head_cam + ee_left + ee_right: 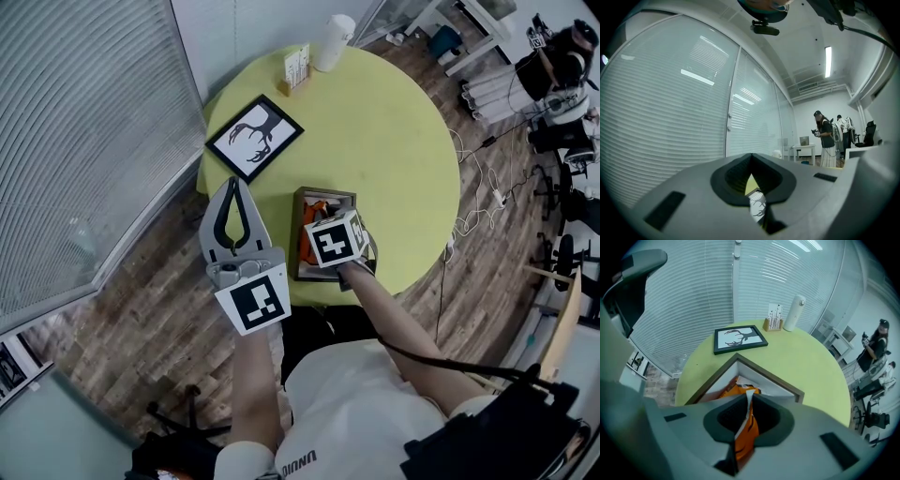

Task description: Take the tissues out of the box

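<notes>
The right gripper [746,401] pinches the orange tissue pack [745,430], so it is best to lift straight up from the box [774,376], slowly; the left gripper [751,157] is closed and empty.

The box [323,193] sat on the worktop [403,159] at its near edge, right in front of the person. A tissue packet [745,427] lay in the box, its upper end caught between the closed jaws of the right tool [749,401], which pointed down from above the box. The left tool [232,183], jaws together and empty, hung left of the box at the worktop's near-left edge. A picture frame [254,136] lay flat behind and left of the box. At the far edge stood a card stand [296,69], with a flask [334,42] just to its right.
</notes>
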Tool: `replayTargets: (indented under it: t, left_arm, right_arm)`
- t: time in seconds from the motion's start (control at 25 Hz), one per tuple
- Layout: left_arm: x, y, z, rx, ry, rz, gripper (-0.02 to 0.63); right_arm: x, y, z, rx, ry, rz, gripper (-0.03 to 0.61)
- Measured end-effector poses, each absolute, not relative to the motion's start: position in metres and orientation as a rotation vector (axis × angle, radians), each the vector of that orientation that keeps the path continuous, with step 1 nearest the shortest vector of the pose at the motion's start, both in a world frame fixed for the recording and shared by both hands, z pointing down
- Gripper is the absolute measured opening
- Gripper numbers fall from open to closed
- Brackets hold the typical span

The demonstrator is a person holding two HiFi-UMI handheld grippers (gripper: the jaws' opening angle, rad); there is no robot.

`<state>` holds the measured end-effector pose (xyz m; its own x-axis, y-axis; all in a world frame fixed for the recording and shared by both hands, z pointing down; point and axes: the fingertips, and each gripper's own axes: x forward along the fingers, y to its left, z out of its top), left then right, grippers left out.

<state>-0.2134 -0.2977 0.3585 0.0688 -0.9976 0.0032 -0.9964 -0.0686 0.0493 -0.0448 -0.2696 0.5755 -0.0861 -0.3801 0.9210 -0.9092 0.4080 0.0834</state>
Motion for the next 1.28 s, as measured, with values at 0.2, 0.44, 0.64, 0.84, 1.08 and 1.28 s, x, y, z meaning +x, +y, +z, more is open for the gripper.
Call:
replayTargets:
  t: [0.2, 0.44, 0.64, 0.84, 1.08, 1.28]
  left_arm:
    - [-0.216, -0.296, 0.360, 2.252, -2.127, -0.051, 0.012]
    - [-0.215, -0.293, 0.361, 2.254, -2.138, -0.034, 0.012]
    - [-0.212, -0.288, 0.359, 2.259, -2.140, -0.032, 0.012]
    - [-0.208, -0.281, 0.354, 2.267, -2.148, -0.040, 0.012]
    - [-0.209, -0.274, 0.353, 2.265, -2.163, -0.034, 0.012]
    - [-0.211, -0.269, 0.350, 2.266, -2.170, -0.043, 0.012]
  right_arm:
    - [-0.044, -0.268, 0.572, 1.154, -1.702, 0.680, 0.029]
    - [-0.046, -0.265, 0.564, 1.178, -1.761, 0.710, 0.023]
    - [-0.044, -0.262, 0.553, 1.211, -1.791, 0.713, 0.021]
    - [-0.045, -0.259, 0.541, 1.227, -1.832, 0.706, 0.021]
    - [-0.046, -0.260, 0.525, 1.248, -1.886, 0.694, 0.021]
    - [-0.046, -0.259, 0.514, 1.273, -1.909, 0.679, 0.021]
